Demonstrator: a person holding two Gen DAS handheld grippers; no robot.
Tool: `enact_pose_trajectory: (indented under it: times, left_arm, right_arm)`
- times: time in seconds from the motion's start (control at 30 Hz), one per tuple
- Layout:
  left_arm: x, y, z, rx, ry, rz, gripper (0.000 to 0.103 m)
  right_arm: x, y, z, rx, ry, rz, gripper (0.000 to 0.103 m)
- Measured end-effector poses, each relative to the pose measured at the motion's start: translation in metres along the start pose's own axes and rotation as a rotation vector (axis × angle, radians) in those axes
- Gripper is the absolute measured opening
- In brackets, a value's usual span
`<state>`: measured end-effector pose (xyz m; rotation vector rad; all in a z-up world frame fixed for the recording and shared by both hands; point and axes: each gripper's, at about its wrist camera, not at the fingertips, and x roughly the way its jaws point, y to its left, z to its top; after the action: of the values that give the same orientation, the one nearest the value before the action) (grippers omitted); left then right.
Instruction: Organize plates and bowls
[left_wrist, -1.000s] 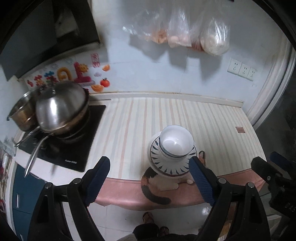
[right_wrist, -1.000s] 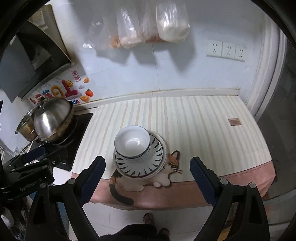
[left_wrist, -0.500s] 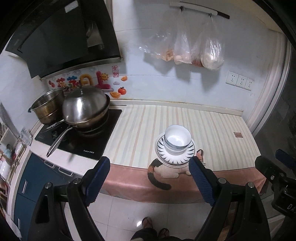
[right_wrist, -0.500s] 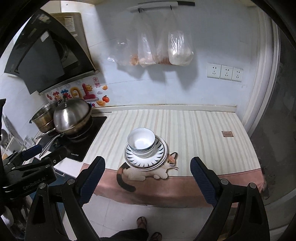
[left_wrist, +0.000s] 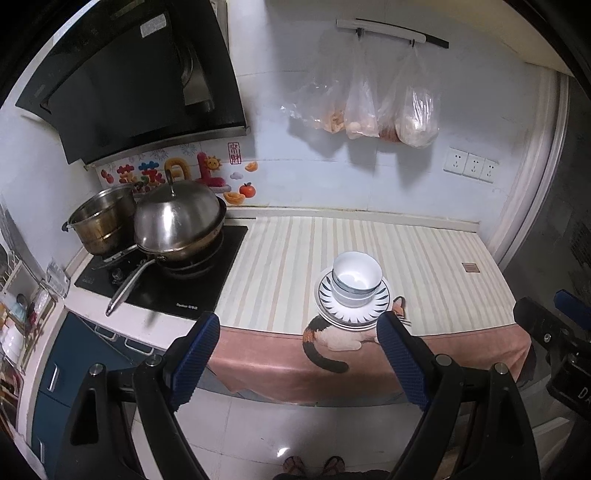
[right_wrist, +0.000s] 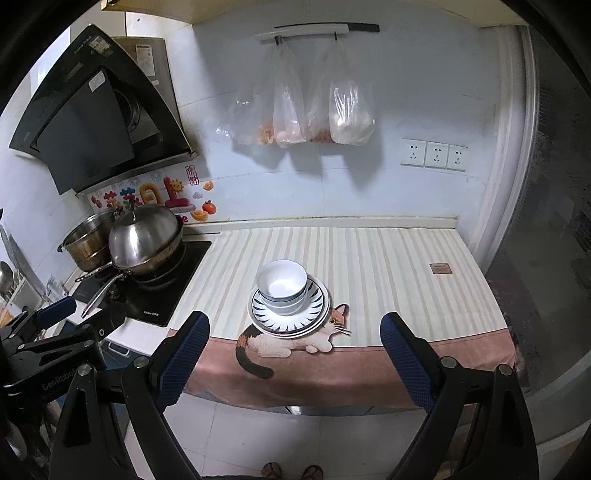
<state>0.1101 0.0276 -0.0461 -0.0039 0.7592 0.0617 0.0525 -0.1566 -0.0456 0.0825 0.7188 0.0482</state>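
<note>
Now the left gripper (left_wrist: 297, 347) is hanging wide open and empty, near the counter edge. Further right, the bowls (right_wrist: 282, 286) are sitting stacked on the plates (right_wrist: 290, 314), and the right gripper (right_wrist: 295, 349) is hanging open too.

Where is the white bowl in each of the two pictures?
Left wrist view: the bowl sits right of centre, stacked on the plates at the counter's front edge.
Right wrist view: the bowl sits near the centre, on the same plates.
Shared landmark: the cat picture just below the plates.
</note>
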Motion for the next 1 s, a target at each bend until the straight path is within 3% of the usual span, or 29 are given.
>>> enact_pose_trajectory:
  times: [1.0]
  left_arm:
    - [-0.017,0.007,-0.005,0.028,-0.028,-0.001,0.087]
  right_arm:
    - [-0.011,0.02,-0.014,0.0,0.0,-0.019,0.097]
